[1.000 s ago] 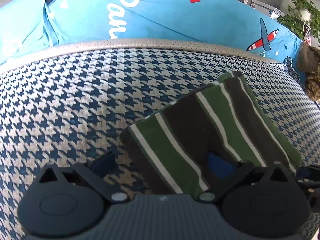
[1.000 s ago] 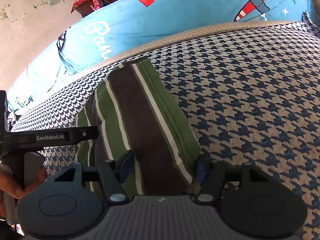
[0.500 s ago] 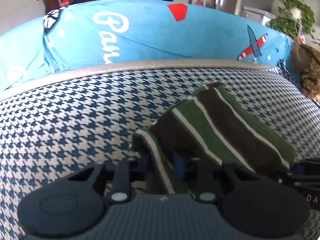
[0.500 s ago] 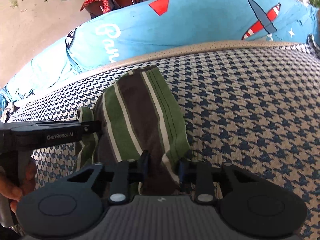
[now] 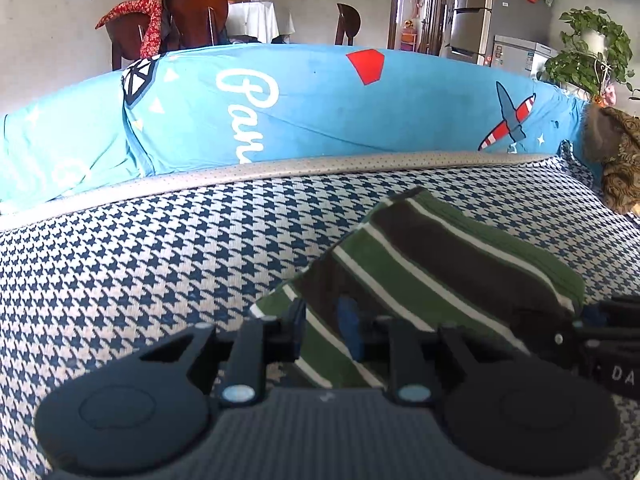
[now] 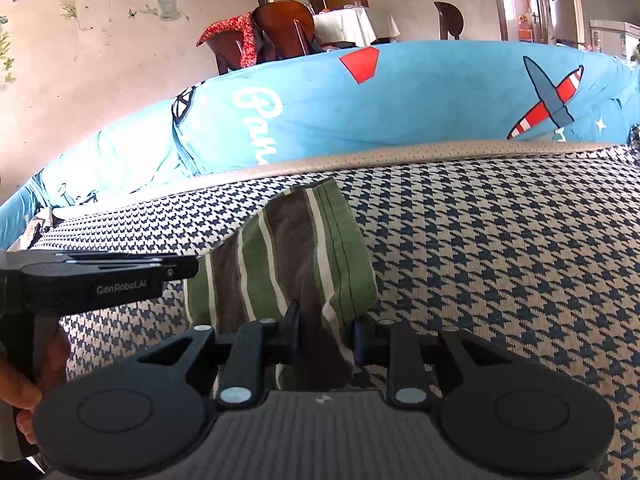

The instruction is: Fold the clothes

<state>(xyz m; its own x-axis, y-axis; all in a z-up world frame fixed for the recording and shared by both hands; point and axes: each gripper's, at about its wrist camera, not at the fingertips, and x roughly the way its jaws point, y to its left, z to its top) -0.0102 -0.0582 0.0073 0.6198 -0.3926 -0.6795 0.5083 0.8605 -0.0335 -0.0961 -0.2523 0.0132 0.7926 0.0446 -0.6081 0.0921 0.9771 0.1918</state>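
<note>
A folded garment [image 5: 440,264] with green, brown and white stripes lies on the houndstooth sofa seat [image 5: 140,280]. My left gripper [image 5: 322,316] is shut on its near left corner, which is lifted off the seat. In the right wrist view the same garment [image 6: 296,248] bunches upward, and my right gripper [image 6: 325,320] pinches its near right corner, the jaws still closing on the cloth. The left gripper's body [image 6: 108,276] shows at the left there, held by a hand [image 6: 24,380]. Part of the right gripper [image 5: 600,332] shows at the right edge of the left wrist view.
A blue printed cover [image 5: 320,112] drapes the sofa back behind the seat. A brown patterned throw [image 5: 616,148] lies at the seat's far right end. Chairs, a table and a fridge stand beyond the sofa. Bare houndstooth seat [image 6: 500,260] stretches right of the garment.
Both grippers closed from open onto the garment's near edge. Both then rose, pulling that edge up off the seat, and the views tilted up toward the room.
</note>
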